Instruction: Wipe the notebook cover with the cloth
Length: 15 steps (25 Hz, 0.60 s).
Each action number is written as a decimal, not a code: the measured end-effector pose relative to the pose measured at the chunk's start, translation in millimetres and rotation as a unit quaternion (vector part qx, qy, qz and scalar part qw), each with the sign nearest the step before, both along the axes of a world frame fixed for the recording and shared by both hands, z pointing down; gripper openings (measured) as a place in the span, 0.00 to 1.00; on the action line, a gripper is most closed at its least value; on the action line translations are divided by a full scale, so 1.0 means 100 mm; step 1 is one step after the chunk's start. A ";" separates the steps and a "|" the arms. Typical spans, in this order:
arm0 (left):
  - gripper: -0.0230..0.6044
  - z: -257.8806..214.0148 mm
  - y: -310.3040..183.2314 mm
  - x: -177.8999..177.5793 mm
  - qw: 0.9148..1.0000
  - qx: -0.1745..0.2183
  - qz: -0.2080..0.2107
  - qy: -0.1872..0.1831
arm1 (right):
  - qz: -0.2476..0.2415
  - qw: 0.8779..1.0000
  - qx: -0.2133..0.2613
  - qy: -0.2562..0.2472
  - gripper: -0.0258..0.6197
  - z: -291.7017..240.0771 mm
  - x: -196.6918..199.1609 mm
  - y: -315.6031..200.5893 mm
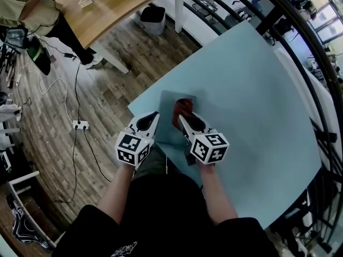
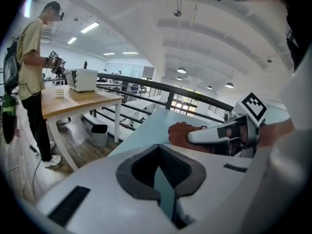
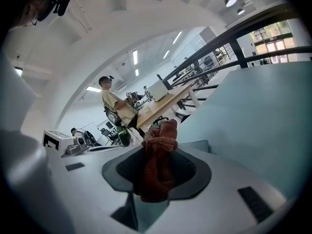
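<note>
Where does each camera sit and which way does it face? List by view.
Head view: on the person's head, facing steeply down at the pale blue table and blue-grey notebook; both forearms, the left hand-held gripper and right hand-held gripper show.
Left gripper view: rides the left one, looking along jaws shut on the notebook's edge, across the table at the right one.
Right gripper view: rides the right one, looking past jaws clamped on the rust-red knitted cloth.
Shared: both gripper views face the wooden desk.
</note>
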<state>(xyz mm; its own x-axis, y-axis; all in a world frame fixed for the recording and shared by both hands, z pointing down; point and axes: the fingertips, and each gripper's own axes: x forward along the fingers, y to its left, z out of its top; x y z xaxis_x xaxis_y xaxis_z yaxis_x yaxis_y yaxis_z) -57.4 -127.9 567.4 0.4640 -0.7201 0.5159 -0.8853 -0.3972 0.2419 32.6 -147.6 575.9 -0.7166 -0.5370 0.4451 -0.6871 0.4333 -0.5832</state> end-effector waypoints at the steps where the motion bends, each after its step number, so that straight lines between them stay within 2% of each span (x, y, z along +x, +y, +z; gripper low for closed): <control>1: 0.05 0.05 0.00 -0.01 1.000 -0.004 0.001 0.001 | 0.003 1.000 -0.005 0.001 0.25 0.04 -0.02 -0.01; 15: 0.05 0.44 -0.23 -0.12 0.999 -0.035 0.005 0.012 | 0.035 0.996 -0.075 -0.027 0.25 0.43 -0.35 -0.36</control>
